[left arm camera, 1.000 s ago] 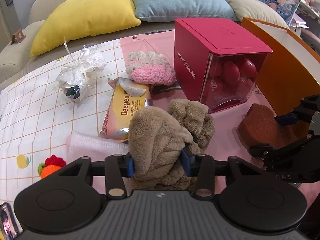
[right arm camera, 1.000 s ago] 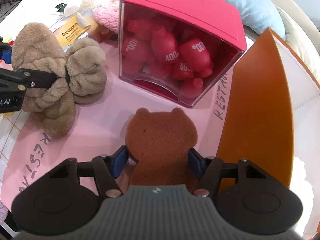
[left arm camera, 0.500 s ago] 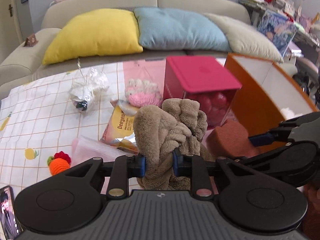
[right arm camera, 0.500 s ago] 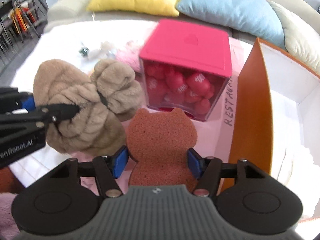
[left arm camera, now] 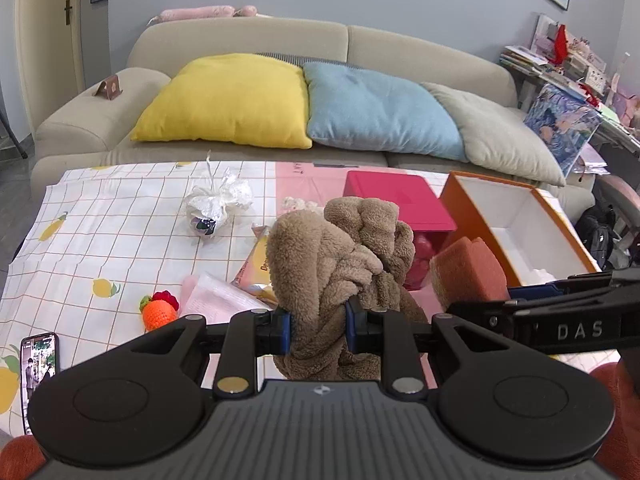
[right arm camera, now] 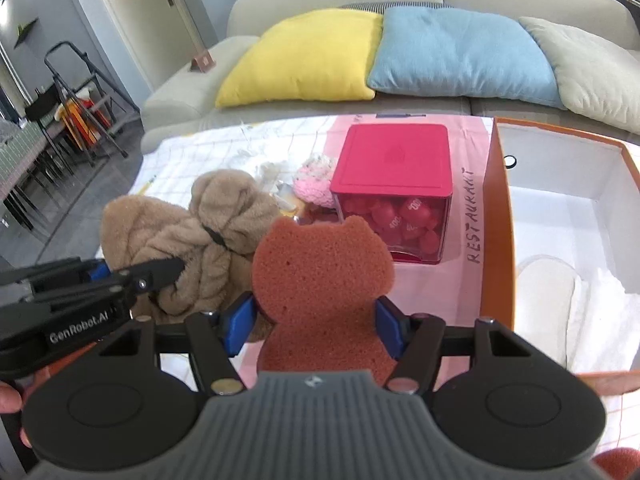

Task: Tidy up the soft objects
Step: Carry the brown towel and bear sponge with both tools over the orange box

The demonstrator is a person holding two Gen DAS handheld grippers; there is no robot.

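My left gripper (left arm camera: 318, 326) is shut on a tan plush bundle (left arm camera: 340, 264) and holds it up above the table; the bundle also shows in the right wrist view (right arm camera: 188, 240). My right gripper (right arm camera: 314, 326) is shut on a brown cat-shaped sponge (right arm camera: 322, 280), also lifted; the sponge shows in the left wrist view (left arm camera: 468, 272). An orange box with a white inside (right arm camera: 496, 216) stands to the right, with white soft items (right arm camera: 548, 284) in it. A pink knitted item (right arm camera: 316, 184) lies behind the bundle.
A red-lidded clear box (right arm camera: 394, 184) of red bottles stands mid-table. A snack packet (left arm camera: 256, 268), a crinkled plastic wrap (left arm camera: 216, 208), a crocheted orange toy (left arm camera: 160, 312) and a phone (left arm camera: 38, 360) lie on the checked cloth. A sofa with cushions (left arm camera: 228, 100) is behind.
Both grippers have risen from the table, carrying the plush bundle and the sponge. The left jaws closed tighter on the bundle. The views now look higher, over the table.
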